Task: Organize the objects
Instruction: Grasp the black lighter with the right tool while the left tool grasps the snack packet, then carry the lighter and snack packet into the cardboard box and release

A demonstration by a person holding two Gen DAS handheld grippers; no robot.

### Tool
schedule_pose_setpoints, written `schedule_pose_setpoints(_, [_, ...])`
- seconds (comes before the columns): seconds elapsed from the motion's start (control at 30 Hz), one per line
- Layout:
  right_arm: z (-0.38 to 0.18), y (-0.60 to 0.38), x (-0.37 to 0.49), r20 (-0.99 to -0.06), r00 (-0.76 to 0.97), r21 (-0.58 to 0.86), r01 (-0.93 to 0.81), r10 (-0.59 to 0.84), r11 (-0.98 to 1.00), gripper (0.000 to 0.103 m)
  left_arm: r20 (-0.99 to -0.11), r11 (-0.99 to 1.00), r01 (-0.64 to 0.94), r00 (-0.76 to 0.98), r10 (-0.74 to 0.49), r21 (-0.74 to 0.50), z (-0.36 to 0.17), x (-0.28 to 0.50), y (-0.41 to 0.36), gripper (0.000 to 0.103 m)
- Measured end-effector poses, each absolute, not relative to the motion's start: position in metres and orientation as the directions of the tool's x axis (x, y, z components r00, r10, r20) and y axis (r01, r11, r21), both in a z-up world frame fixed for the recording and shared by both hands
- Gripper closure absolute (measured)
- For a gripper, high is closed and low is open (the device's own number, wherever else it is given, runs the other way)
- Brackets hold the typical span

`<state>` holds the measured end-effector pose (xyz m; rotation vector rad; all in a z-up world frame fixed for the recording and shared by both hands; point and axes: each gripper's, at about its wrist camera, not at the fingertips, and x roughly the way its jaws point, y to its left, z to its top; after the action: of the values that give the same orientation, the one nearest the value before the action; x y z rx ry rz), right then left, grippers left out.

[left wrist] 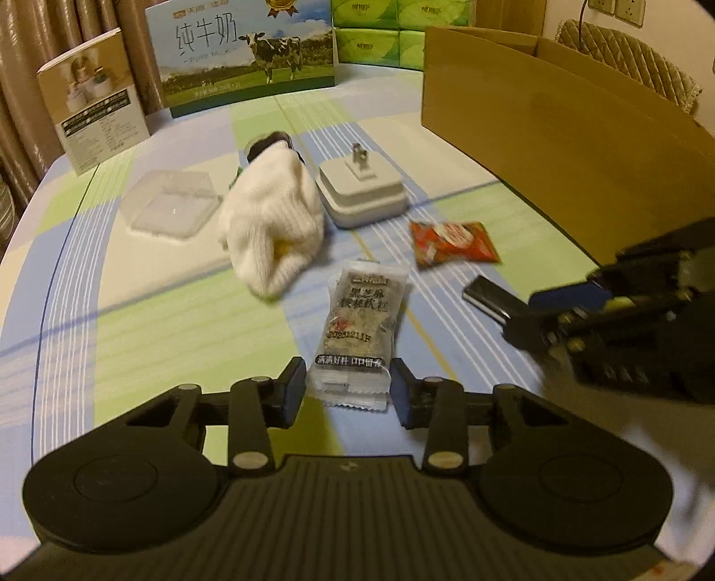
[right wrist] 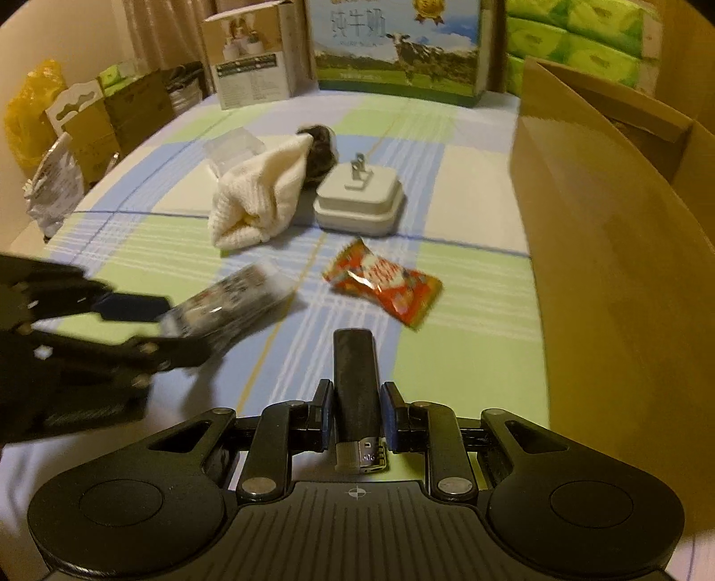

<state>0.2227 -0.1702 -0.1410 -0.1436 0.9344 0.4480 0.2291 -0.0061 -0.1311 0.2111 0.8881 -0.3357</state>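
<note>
While our right gripper angles down at the checked tablecloth, its pads are clamped on a black lighter, which stands out lengthwise between the fingers with its silver metal head nearest the camera. From the left wrist view we see that same lighter as a dark bar jutting from the right gripper, low over the cloth near the tall side of a cardboard box.

Our left gripper, also tilted downward, has its pads against the two edges of a grey snack packet, gripping its near, crimped end; the packet is clear-edged, printed with dark characters and a date code. The right wrist view shows the packet sideways and blurred, sticking out of the left gripper.

Beyond both lie a red sweet wrapper, a white plug adapter with its prongs up, a white knitted sock bunched beside it and a clear plastic box. A milk carton case and green tissue packs line the far edge. Only the right wrist view shows the cartons and a yellow bag left of the table.
</note>
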Motion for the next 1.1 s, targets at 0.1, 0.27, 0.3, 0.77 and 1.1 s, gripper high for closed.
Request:
schedule_pose_setpoints(0.1, [-0.140, -0.177, 0.209, -0.808, 0.497, 0.093, -0.423, 0.316, 0.901, 0.084, -0.787, 0.933, 0.360, 0.584, -0.200, 0.030, -0.127, 0.207, -0.005, 0.067])
schedule_pose_setpoints(0.27, [-0.142, -0.174, 0.200, -0.799, 0.511, 0.070, -0.447, 0.319, 0.892, 0.083, -0.766, 0.933, 0.359, 0.609, -0.208, 0.033, -0.124, 0.195, -0.004, 0.052])
schedule_pose_setpoints(0.3, [-0.142, -0.172, 0.199, -0.797, 0.516, 0.057, -0.454, 0.314, 0.889, 0.083, -0.760, 0.932, 0.361, 0.616, -0.209, 0.037, -0.124, 0.197, -0.006, 0.052])
schedule_pose_setpoints(0.77, [-0.147, -0.164, 0.202, -0.782, 0.550, 0.000, -0.471, 0.294, 0.882, 0.083, -0.771, 0.916, 0.400, 0.592, -0.233, 0.031, -0.135, 0.220, -0.013, 0.063])
schedule_pose_setpoints(1.1, [-0.147, -0.163, 0.203, -0.781, 0.553, 0.004, -0.459, 0.289, 0.888, 0.084, -0.776, 0.924, 0.383, 0.583, -0.239, 0.004, -0.140, 0.219, -0.013, 0.071])
